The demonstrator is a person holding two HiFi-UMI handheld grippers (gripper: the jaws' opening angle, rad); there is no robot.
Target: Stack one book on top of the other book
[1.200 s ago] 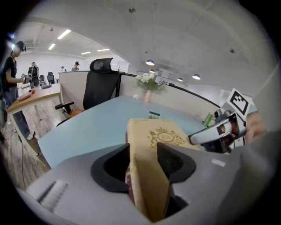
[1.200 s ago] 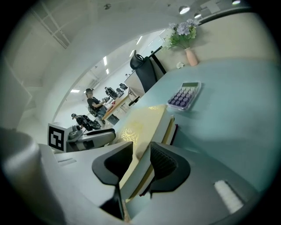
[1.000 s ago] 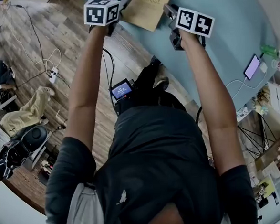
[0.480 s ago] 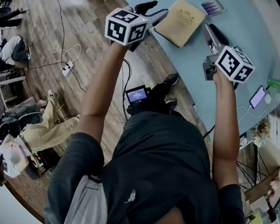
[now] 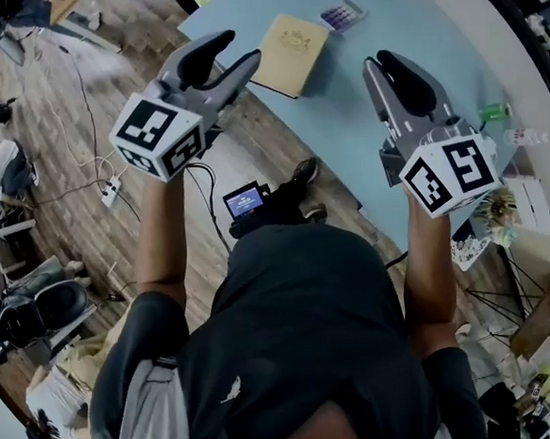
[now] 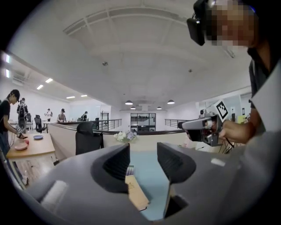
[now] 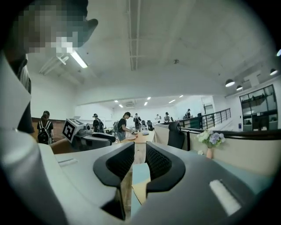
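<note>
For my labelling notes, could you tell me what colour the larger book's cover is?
Tan, like kraft paper; the book shows best in the head view.

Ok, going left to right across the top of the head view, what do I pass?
left hand-held gripper → tan book → small purple book → right hand-held gripper → green bottle
</note>
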